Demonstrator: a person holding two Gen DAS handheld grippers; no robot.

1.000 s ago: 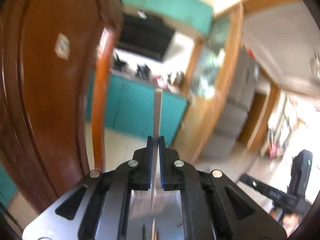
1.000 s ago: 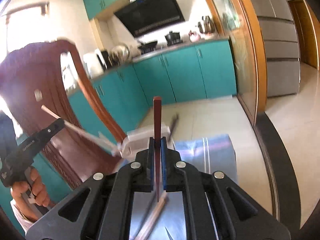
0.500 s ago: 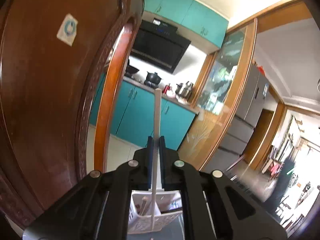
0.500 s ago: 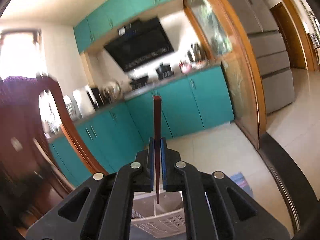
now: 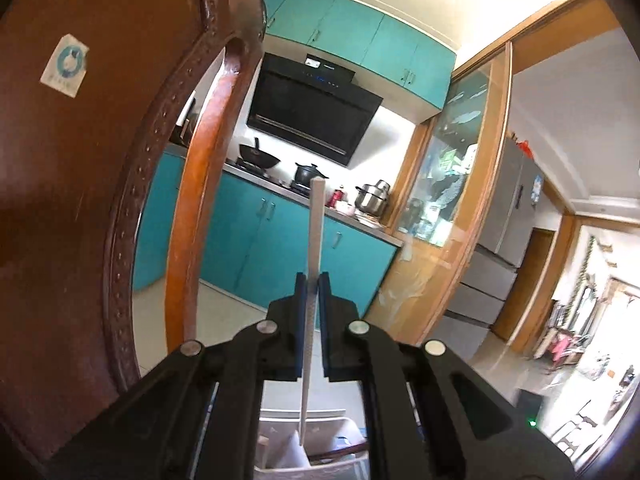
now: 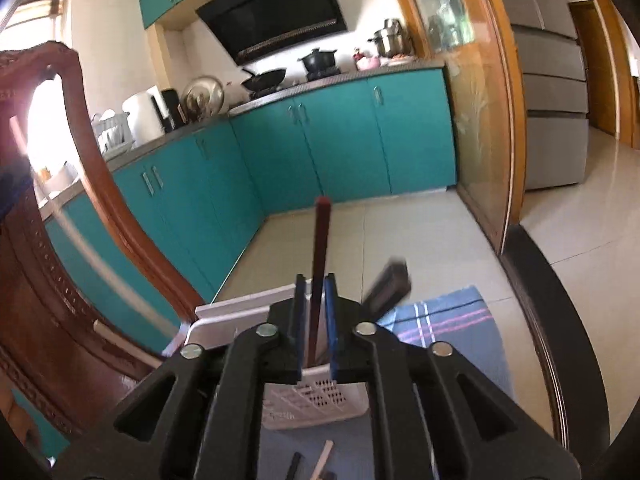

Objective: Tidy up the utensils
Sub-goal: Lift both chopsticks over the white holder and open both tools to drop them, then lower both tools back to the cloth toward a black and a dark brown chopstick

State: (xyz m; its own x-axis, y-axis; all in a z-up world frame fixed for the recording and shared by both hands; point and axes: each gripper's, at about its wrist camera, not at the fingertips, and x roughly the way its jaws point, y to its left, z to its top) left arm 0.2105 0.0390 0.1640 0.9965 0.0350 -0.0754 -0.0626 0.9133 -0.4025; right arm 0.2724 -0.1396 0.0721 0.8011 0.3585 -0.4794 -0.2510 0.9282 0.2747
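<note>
Teal cabinets point(image 6: 256, 184), wooden chair point(image 5: 72, 200) — perhaps a fridge point(image 6: 552, 80).

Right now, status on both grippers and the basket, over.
Left gripper shut on white chopstick, tip over white basket. Right gripper shut on dark red chopstick, over basket. Loose sticks on cloth.

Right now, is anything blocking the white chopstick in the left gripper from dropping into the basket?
Nothing visible blocks it. The white chopstick hangs upright in the left gripper, its lower tip already over the white basket.
</note>
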